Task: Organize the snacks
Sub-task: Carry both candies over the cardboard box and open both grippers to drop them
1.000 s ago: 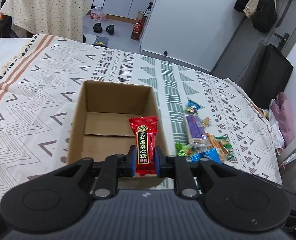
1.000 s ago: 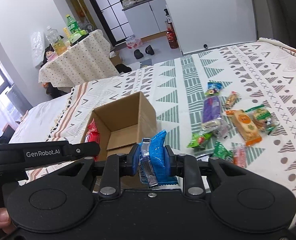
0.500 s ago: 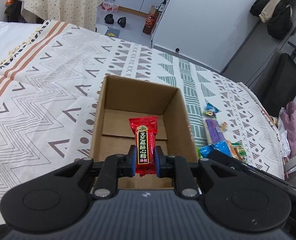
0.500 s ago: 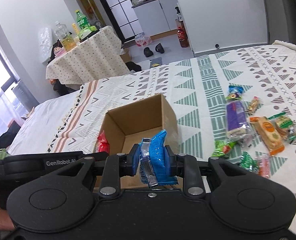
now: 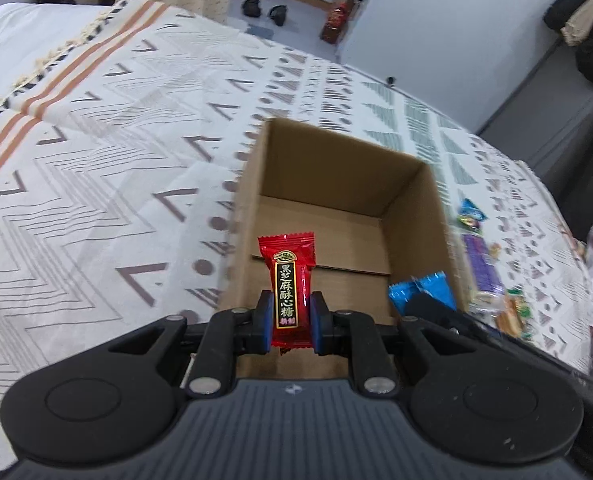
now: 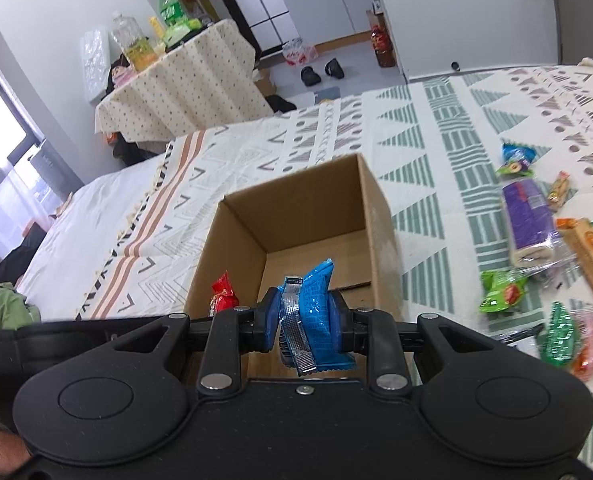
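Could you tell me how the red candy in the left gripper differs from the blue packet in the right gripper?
The red candy is a narrow wrapper with a black label of gold characters; the blue packet is wider, with a silver strip down one side. The red candy stands upright and flat between the left gripper pads; the blue packet sits tilted and crumpled in the right gripper. Both are clamped over the near edge of the open cardboard box.

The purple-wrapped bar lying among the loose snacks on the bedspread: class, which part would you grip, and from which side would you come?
Grip the purple-wrapped bar across its narrow middle, coming straight down from above with one finger on each long edge. It lies flat on the bedspread, long and slim. The orange-wrapped bar sits close along one side, so a side approach would likely knock it.
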